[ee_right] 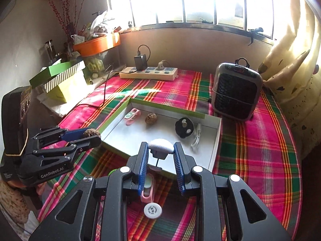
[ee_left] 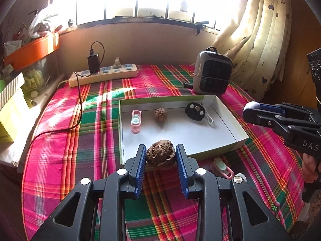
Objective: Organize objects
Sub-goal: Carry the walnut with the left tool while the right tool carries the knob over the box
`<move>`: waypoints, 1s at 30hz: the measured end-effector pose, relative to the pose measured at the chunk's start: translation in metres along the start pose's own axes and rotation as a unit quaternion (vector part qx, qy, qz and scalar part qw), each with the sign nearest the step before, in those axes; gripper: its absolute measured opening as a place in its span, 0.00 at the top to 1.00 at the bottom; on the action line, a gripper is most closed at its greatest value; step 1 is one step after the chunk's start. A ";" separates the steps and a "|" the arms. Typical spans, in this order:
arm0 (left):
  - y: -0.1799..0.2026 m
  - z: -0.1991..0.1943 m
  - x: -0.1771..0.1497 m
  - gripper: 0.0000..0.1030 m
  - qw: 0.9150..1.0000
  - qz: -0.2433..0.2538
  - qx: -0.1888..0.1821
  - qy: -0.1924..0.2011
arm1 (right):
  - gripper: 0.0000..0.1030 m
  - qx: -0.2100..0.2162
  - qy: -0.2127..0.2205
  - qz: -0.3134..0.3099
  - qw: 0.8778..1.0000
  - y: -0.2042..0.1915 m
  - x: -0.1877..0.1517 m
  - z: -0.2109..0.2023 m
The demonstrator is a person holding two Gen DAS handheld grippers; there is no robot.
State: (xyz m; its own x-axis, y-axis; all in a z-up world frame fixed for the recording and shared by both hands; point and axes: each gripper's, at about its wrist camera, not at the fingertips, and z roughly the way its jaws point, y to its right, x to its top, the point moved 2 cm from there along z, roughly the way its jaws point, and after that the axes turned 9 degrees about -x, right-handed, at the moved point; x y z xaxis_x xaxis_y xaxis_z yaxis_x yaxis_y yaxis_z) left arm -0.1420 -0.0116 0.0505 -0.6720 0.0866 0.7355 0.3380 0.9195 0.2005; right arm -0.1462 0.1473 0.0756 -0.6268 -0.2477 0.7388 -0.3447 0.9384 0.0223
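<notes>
My left gripper is shut on a brown walnut and holds it above the near edge of a shallow white box. My right gripper is shut on a small white domed gadget over the box's near rim. Inside the box lie a pink clip, a second walnut and a black round device with a white cord. On the cloth near me lie another pink clip and a white round disc.
A plaid cloth covers the table. A power strip with a charger lies at the back left, with its black cable trailing forward. A small grey heater stands behind the box. Boxes and clutter sit at the left, a curtain at the right.
</notes>
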 end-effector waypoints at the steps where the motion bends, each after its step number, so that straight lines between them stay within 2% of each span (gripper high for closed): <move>1: -0.001 0.002 0.002 0.73 1.000 -0.002 0.001 -0.001 | 0.74 -0.002 0.001 -0.001 1.000 0.000 0.004 0.003; 11: -0.018 0.027 0.014 0.73 1.000 -0.014 0.010 -0.010 | 0.74 0.000 -0.027 -0.007 1.000 -0.005 0.035 0.058; 19: -0.027 0.050 0.017 0.73 1.000 -0.013 0.017 -0.023 | 0.74 -0.007 -0.066 -0.004 0.998 -0.007 0.042 0.114; 30: -0.033 0.067 0.021 0.73 0.999 -0.015 0.022 -0.033 | 0.74 -0.011 -0.096 -0.010 0.995 -0.015 0.045 0.147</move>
State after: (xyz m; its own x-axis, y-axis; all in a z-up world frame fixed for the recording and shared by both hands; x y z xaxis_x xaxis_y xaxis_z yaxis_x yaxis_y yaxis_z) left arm -0.2114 -0.0149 0.0157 -0.7233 0.0831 0.6856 0.2890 0.9380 0.1912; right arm -0.2717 0.0870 0.0099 -0.7425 -0.3053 0.5963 -0.3444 0.9374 0.0512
